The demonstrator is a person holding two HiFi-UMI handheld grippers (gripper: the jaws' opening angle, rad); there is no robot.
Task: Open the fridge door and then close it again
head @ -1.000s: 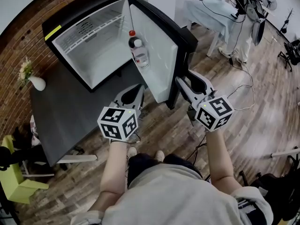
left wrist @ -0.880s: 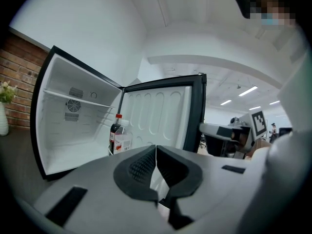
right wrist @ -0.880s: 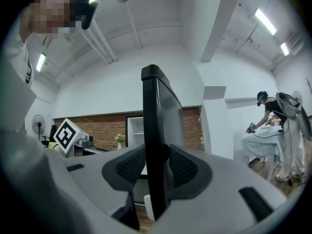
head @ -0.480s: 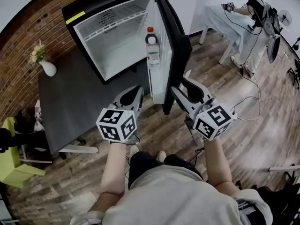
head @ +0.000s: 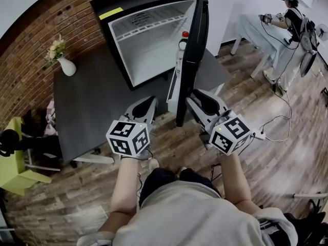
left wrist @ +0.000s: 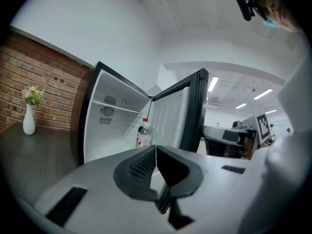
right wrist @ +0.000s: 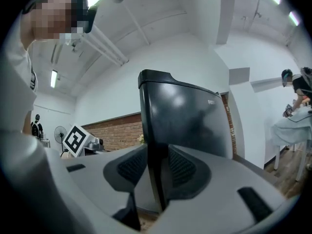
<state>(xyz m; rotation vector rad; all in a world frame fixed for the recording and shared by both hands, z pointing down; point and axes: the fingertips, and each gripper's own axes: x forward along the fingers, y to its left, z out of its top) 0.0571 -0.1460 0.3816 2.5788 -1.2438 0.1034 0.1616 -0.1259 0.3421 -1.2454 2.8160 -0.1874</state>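
Observation:
The black fridge [head: 148, 40] stands open on a dark table, its white inside bare. Its door [head: 192, 55] shows edge-on in the head view, and a bottle [head: 182, 44] with a red cap sits in the door shelf. My right gripper [head: 197, 99] points level at the door's lower free edge. In the right gripper view its jaws [right wrist: 157, 165] have just been closing, and the door's edge [right wrist: 190, 121] lies between the pads and fills the gap. My left gripper [head: 148, 100] hangs shut and empty in front of the fridge. The left gripper view [left wrist: 155, 152] looks past it at the bottle [left wrist: 143, 133].
The dark table [head: 87, 101] carries a white vase of flowers [head: 66, 65] by the brick wall. A yellow-green seat [head: 13, 168] stands at the left. Far right, a person [head: 294, 14] works at a white table, with cables on the wooden floor.
The door has swung from showing its white inner face to edge-on, part way toward the fridge body. Both grippers have moved along with it.

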